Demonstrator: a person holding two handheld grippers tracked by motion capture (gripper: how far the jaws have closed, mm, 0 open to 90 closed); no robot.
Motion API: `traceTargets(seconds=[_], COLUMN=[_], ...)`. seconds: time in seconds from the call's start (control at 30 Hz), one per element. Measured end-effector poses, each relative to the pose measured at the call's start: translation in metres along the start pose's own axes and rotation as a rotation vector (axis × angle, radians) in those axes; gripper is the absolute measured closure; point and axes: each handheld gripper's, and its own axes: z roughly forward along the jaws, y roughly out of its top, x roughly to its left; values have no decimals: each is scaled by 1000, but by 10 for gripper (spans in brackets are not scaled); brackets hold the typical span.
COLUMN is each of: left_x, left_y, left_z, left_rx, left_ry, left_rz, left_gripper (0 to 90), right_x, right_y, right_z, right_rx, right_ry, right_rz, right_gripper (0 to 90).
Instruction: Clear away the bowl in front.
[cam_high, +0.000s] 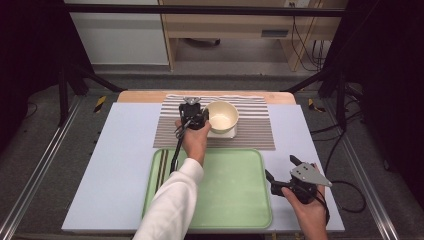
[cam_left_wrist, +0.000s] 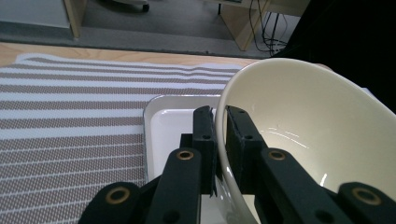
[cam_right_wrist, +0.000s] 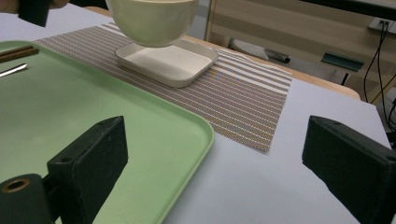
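A pale lilac-grey board (cam_high: 120, 165) covers most of the wooden table, and on its near middle lies a large light-green plastic tray (cam_high: 225, 195) with rounded corners. Along the tray's left edge rest what look like dark chopsticks (cam_high: 162, 167) and a metal utensil, though they are too thin to name with certainty. Beyond the tray, toward the far side, a brown-and-white striped woven placemat (cam_high: 255, 127) is spread flat. On it sits a small white rectangular dish (cam_right_wrist: 173, 63), and the cream round ceramic bowl (cam_high: 222, 116) is just above that dish, its base appearing slightly lifted off it in the right gripper view.

The left gripper (cam_left_wrist: 220, 140) reaches over the far part of the tray to the bowl's left side. Its jaws are pinched nearly together across the bowl's rim, one inside the wall and one outside, holding the bowl tilted.

The right gripper (cam_high: 280, 167) hangs over the board just right of the tray's near right corner, well apart from the bowl. Its jaws stand wide apart with nothing between them.
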Motion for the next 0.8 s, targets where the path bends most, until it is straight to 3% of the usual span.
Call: traceTargets(seconds=[0.07, 0.33, 0.8], left_x=[1, 8, 12], left_y=[-3, -13, -27], left_z=[-5, -33, -76], left_rx=[3, -12, -16], left_ry=[-11, -36, -70], left_rz=[-9, 31, 45], left_gripper=[823, 823, 823], right_x=[0, 2, 2], right_y=[0, 1, 0], right_z=[0, 0, 1], right_rx=[-2, 2, 7], right_ry=[0, -6, -13], right_rz=[0, -6, -1], right_gripper=[70, 69, 69])
